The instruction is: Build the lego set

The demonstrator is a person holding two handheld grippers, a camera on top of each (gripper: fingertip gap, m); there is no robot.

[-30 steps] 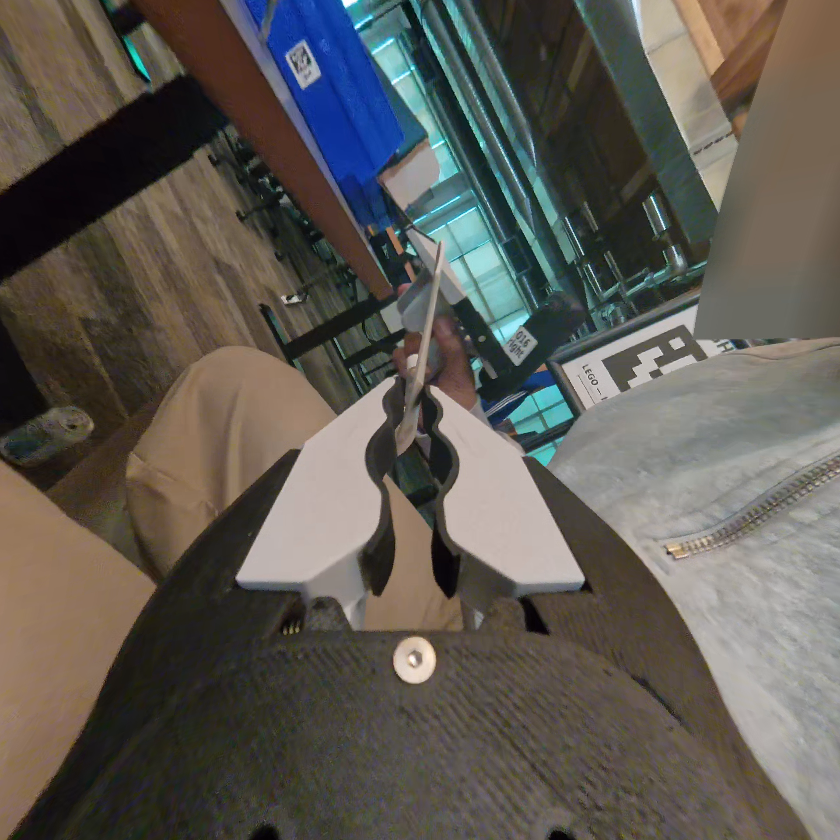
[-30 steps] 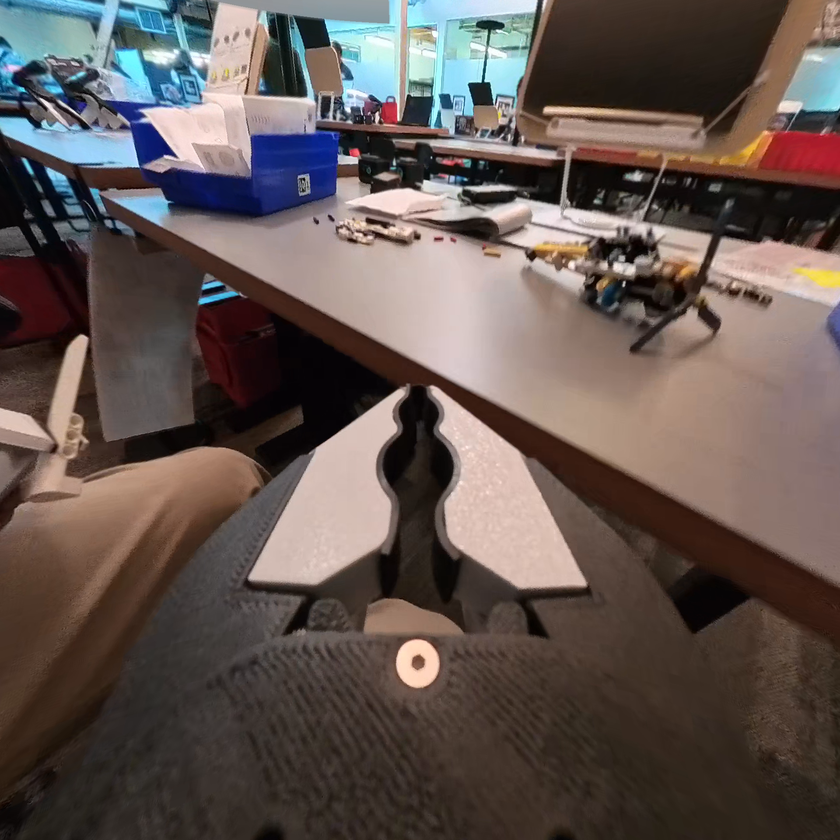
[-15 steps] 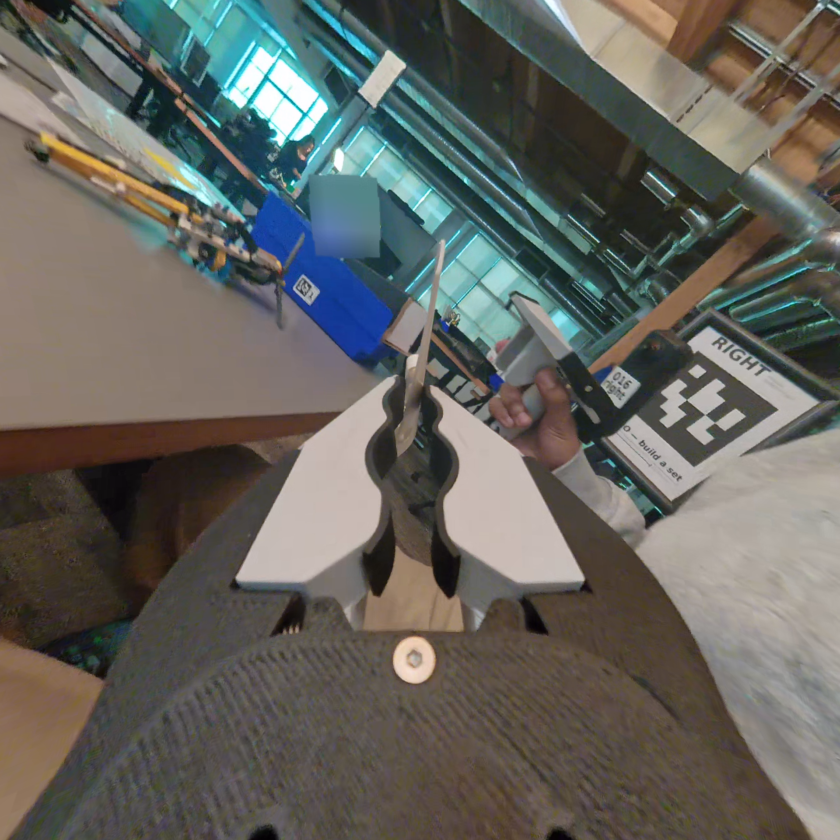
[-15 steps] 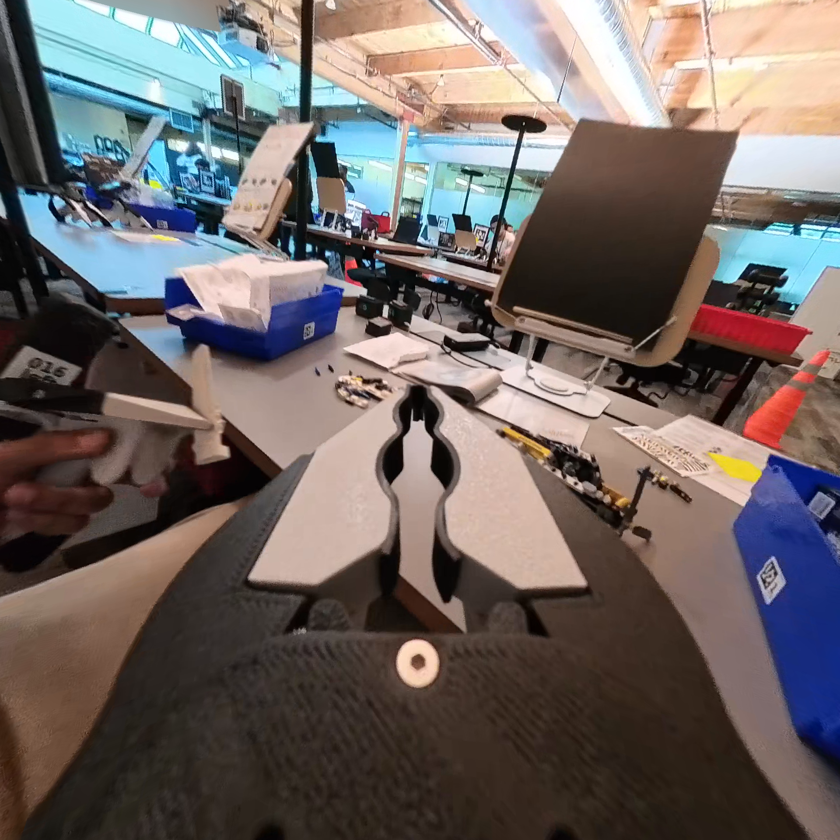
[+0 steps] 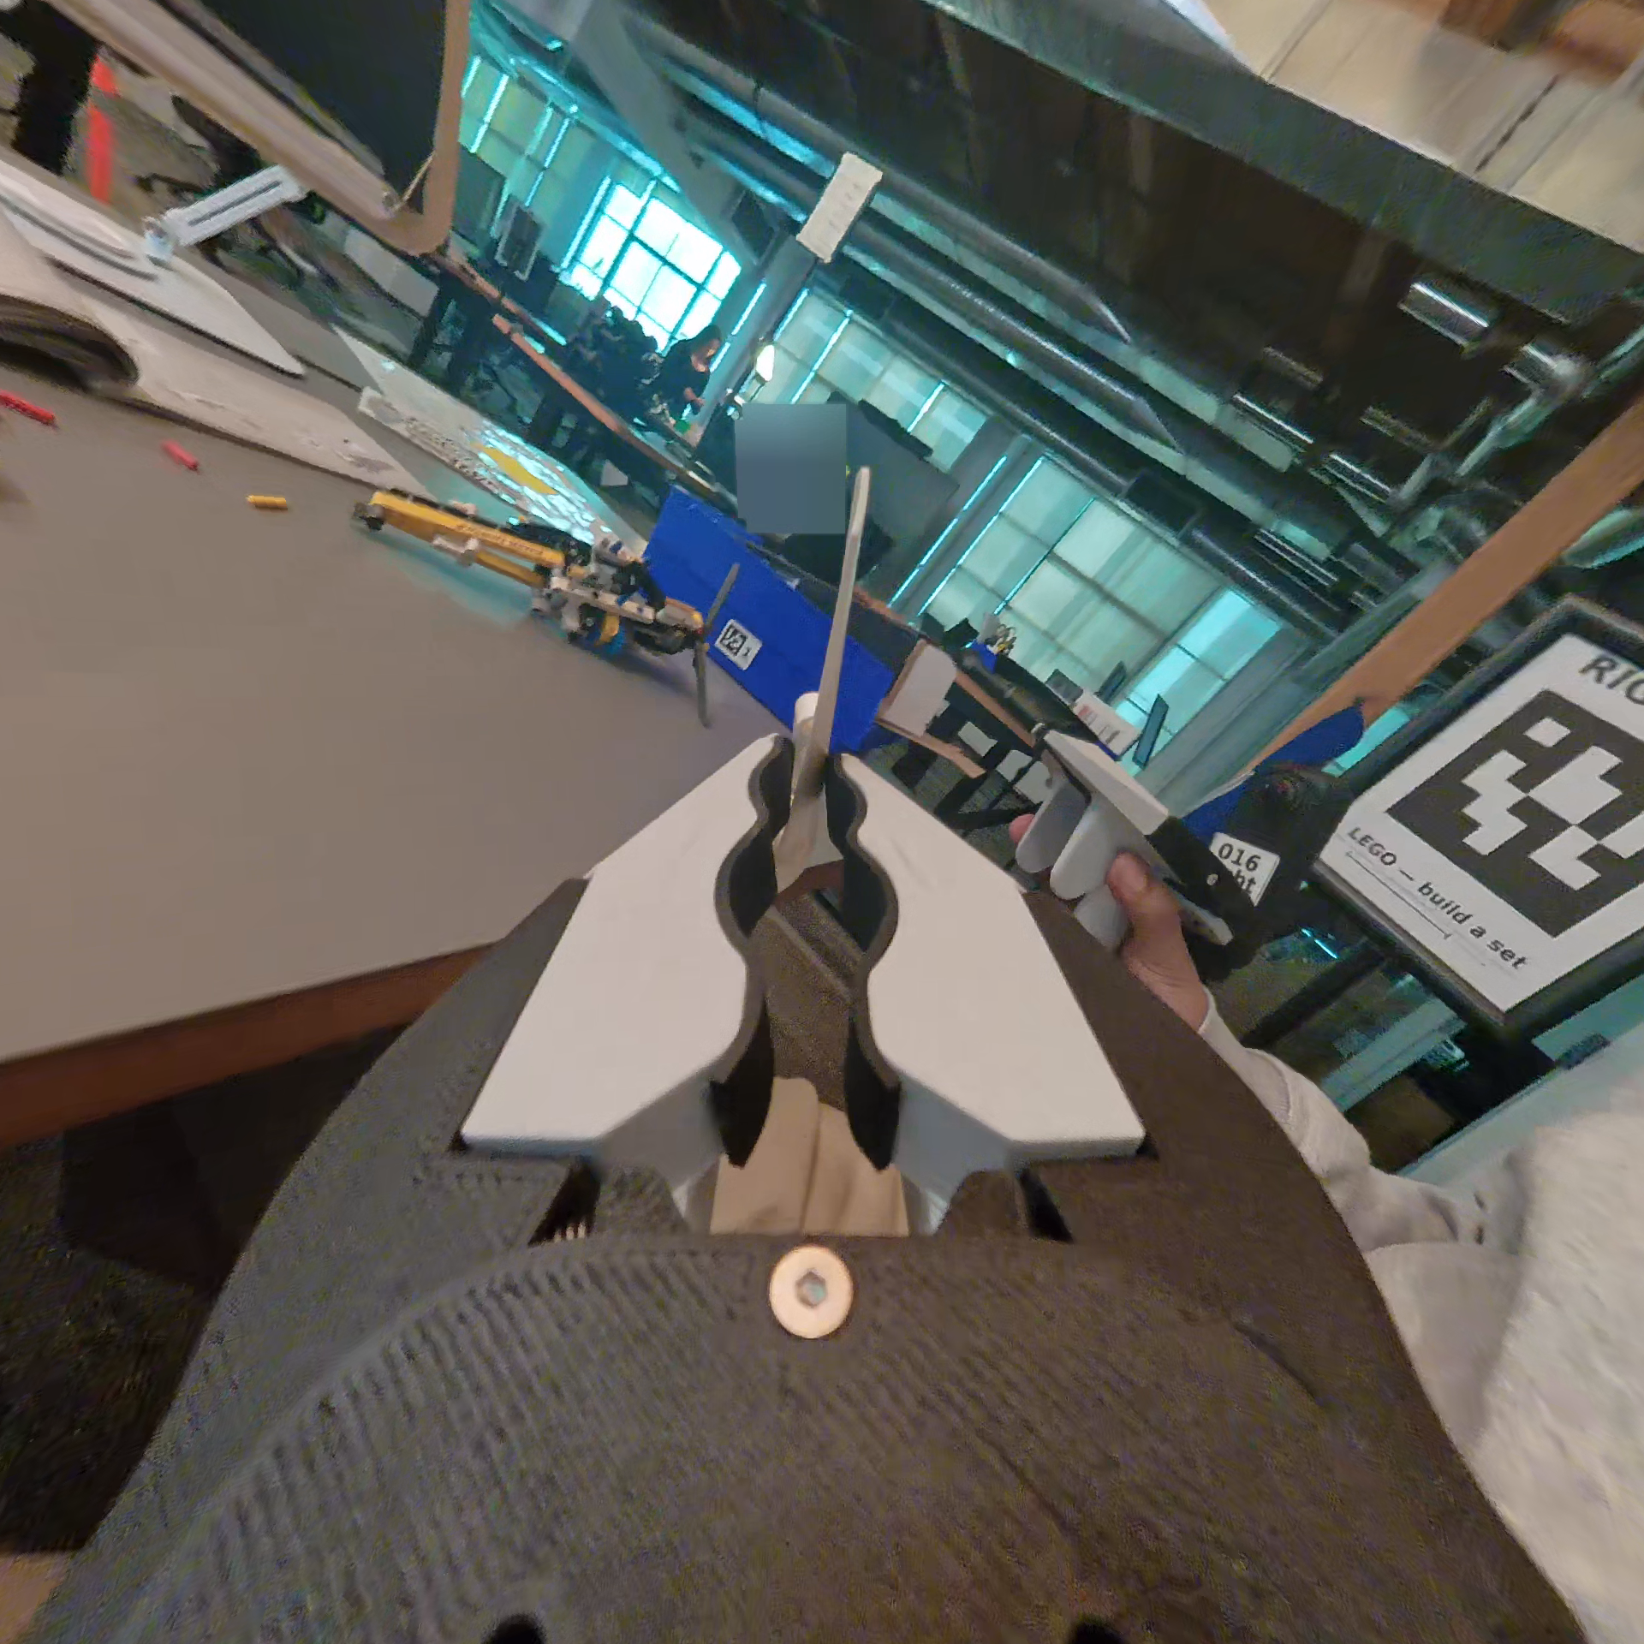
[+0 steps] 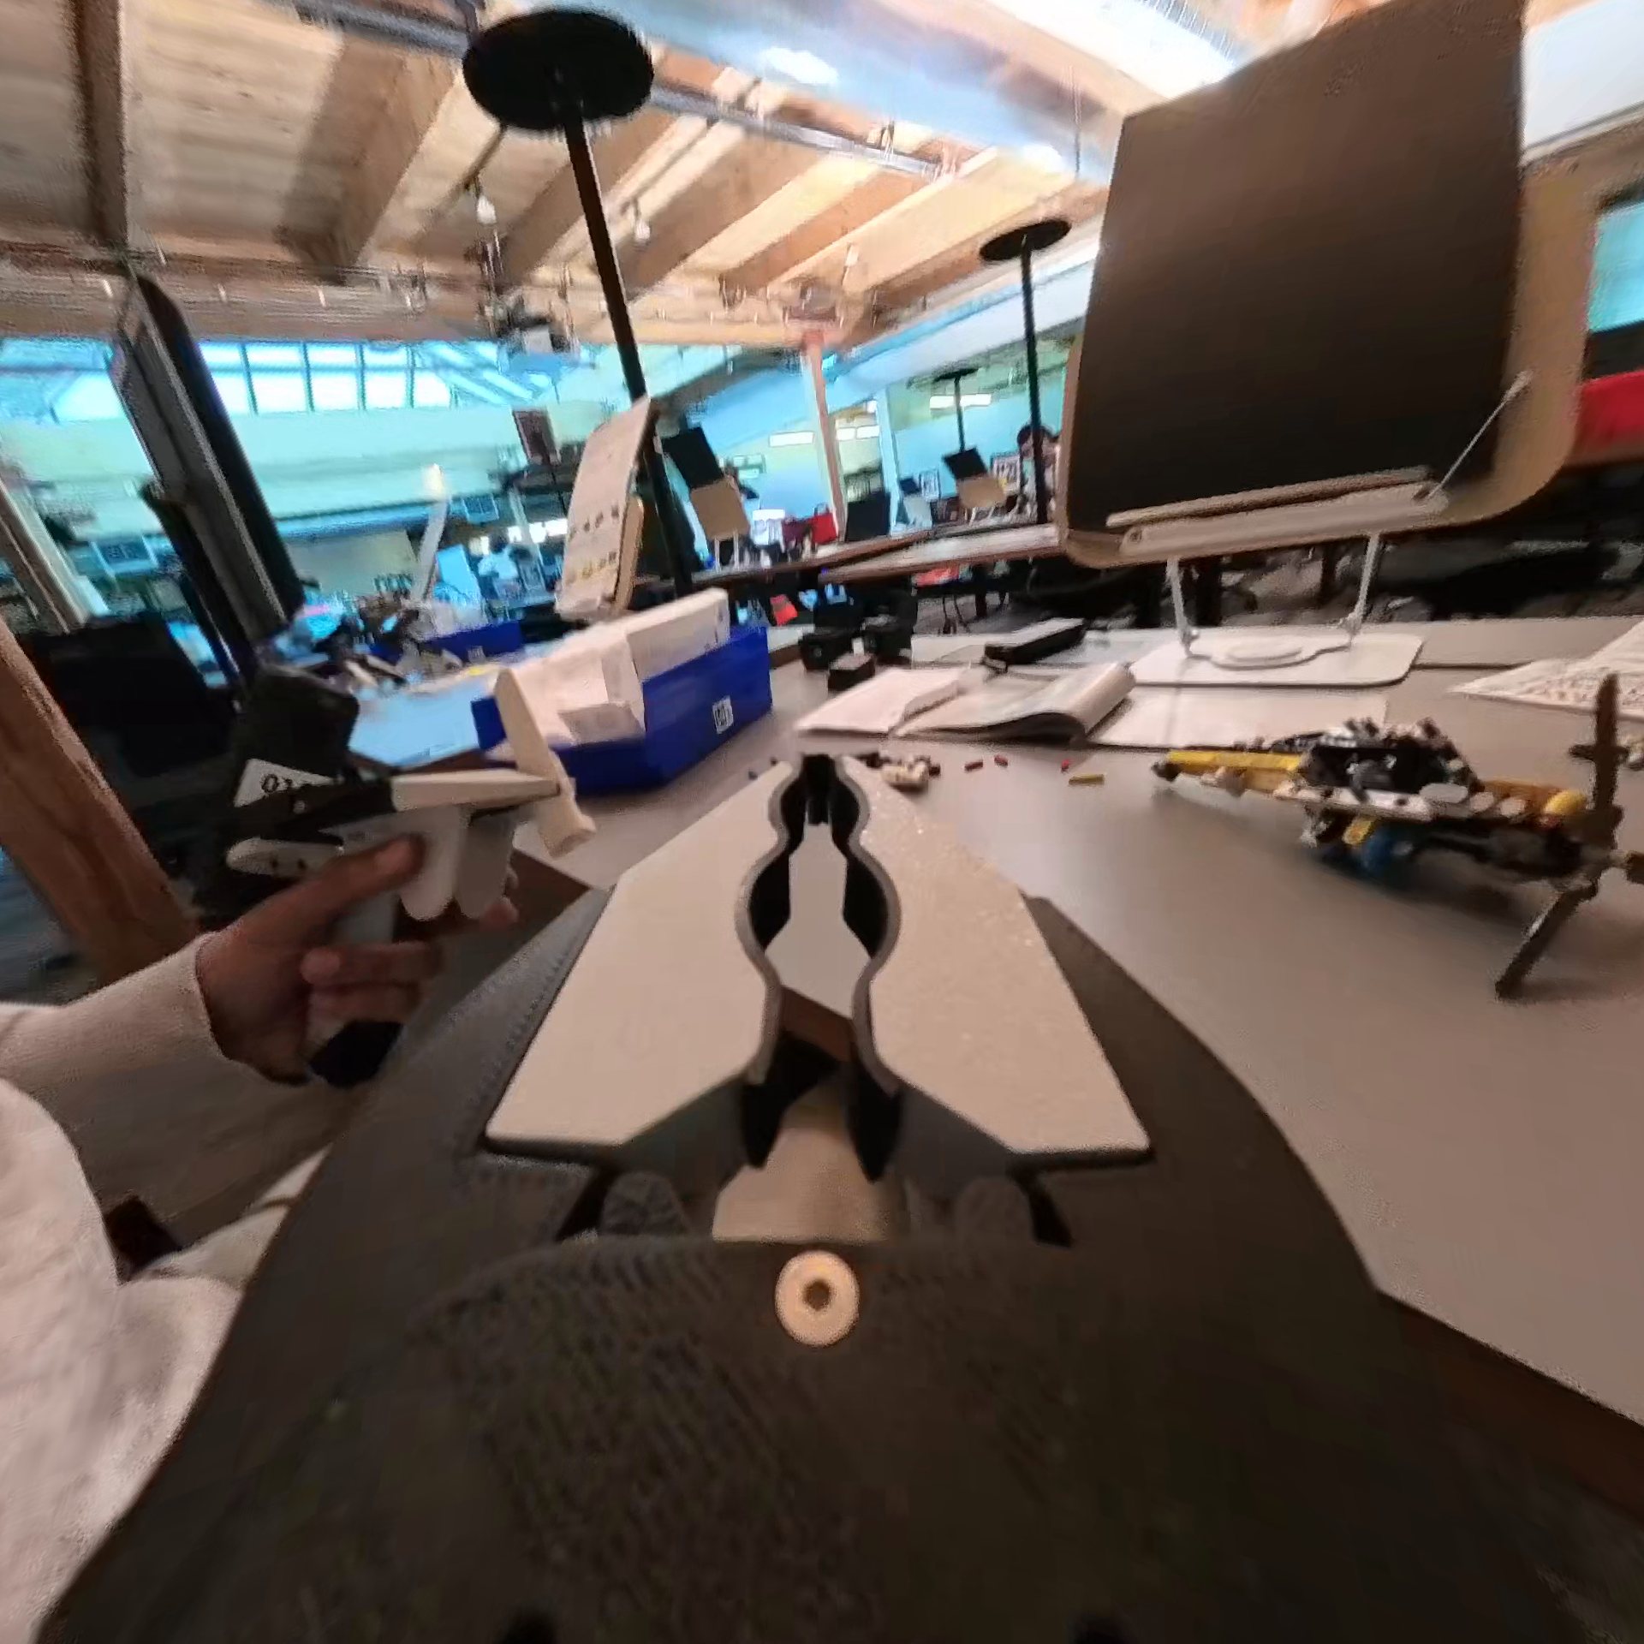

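Both wrist cameras sit low at the near edge of the grey table (image 5: 222, 712), left facing right-forward, right facing left-forward, sharing the yellow-and-black brick helicopter model (image 5: 569, 578) (image 6: 1388, 801).

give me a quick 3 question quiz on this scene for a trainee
1. True or false: the left tool is shut on a pale blade.
2. Where is the part-built model? A) in the blue bin B) on the table C) in the right tool
3. Fill in: the right tool holds ____.

Key: 1 true; 2 B; 3 nothing
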